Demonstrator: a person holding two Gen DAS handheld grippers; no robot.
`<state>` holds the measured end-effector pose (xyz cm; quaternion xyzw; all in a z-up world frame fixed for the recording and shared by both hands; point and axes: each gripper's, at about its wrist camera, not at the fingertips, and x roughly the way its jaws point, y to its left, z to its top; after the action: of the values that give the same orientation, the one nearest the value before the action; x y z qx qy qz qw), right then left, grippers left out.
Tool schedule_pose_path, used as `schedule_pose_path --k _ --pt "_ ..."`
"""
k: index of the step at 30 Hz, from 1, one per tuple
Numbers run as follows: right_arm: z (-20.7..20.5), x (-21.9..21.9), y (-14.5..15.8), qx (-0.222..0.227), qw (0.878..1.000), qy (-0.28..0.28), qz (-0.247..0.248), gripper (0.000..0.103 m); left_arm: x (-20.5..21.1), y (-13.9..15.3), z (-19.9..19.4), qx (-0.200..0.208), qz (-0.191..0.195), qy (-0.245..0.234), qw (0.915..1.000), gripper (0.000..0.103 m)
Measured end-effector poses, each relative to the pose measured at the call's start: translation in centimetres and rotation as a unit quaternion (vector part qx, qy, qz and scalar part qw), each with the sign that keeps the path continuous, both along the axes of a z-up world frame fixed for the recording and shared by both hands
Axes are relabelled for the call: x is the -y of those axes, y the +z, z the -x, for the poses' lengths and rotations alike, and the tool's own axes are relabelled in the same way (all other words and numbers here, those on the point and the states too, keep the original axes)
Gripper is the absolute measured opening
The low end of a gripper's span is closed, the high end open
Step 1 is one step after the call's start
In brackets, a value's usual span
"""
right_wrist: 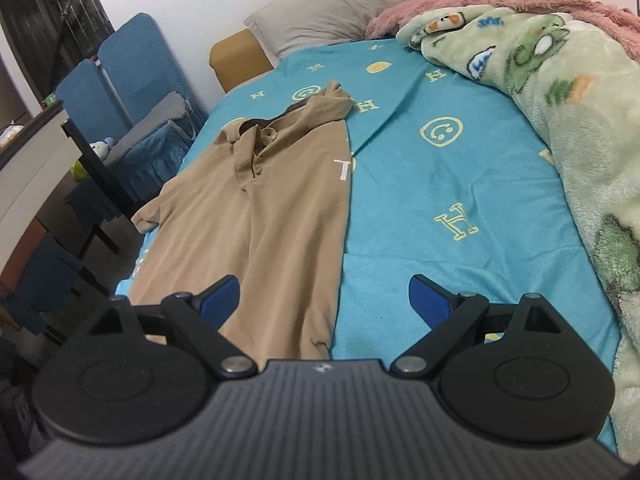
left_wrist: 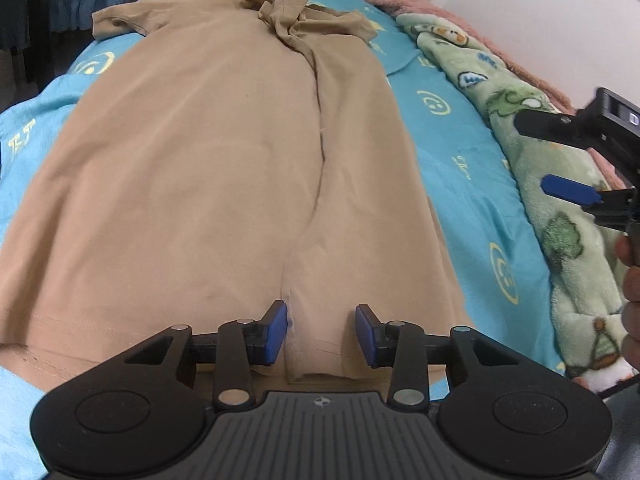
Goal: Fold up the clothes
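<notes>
The tan polo shirt [left_wrist: 208, 168] has 1 side folded in; the left hand-held gripper [left_wrist: 321, 334] straddles its hem unclenched, the right hand-held gripper [right_wrist: 324, 300] gapes empty.

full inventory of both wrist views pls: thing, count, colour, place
polo shirt: 1, tan, flat on the bed, right side already folded in, collar at the far end
bed sheet: 1, turquoise with yellow smileys and letters, under the shirt
fleece blanket: 1, green with cartoon prints, bunched along the bed's right edge
pink blanket: 1, pink, behind the green one by the wall
pillow: 1, grey, at the head of the bed
chairs: 2, blue covers, left of the bed
left gripper: 1, black with blue pads, jaws partly open astride the shirt's near hem fold
right gripper: 1, black with blue pads, wide open over the shirt's right edge, holding nothing
</notes>
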<state>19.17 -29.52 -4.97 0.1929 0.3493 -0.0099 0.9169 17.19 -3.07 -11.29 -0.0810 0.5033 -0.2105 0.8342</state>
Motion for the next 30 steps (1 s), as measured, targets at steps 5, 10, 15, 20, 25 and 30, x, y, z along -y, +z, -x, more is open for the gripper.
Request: schedule_pose_path --k 5,10,15,20,25,30 --pt "-0.5 -0.5 -0.2 -0.004 1.000 0.008 0.007 0.093 -0.5 0.3 0.4 0.004 0.017 -0.001 0.9999 0.003" --pt "-0.5 -0.8 -0.1 -0.001 1.000 0.013 0.021 0.093 -1.6 1.9 1.8 0.005 0.077 -0.002 0.9970 0.002" --pt "-0.5 -1.0 0.5 0.017 0.999 0.018 0.028 0.093 -0.5 1.0 1.6 -0.005 0.027 0.006 0.9996 0.004" --pt "0.1 -1.6 1.3 0.038 0.998 0.026 0.040 0.093 -0.1 1.8 1.4 0.012 0.009 0.015 0.9998 0.037" --pt "1.6 -2.0 2.9 0.085 0.995 0.017 0.042 0.093 -1.5 3.7 0.9 0.033 0.026 0.049 0.9979 0.067" --pt "2.5 -2.1 4.1 0.121 0.992 0.001 0.044 0.093 -5.9 5.4 -3.8 0.036 0.092 0.129 0.9866 0.082"
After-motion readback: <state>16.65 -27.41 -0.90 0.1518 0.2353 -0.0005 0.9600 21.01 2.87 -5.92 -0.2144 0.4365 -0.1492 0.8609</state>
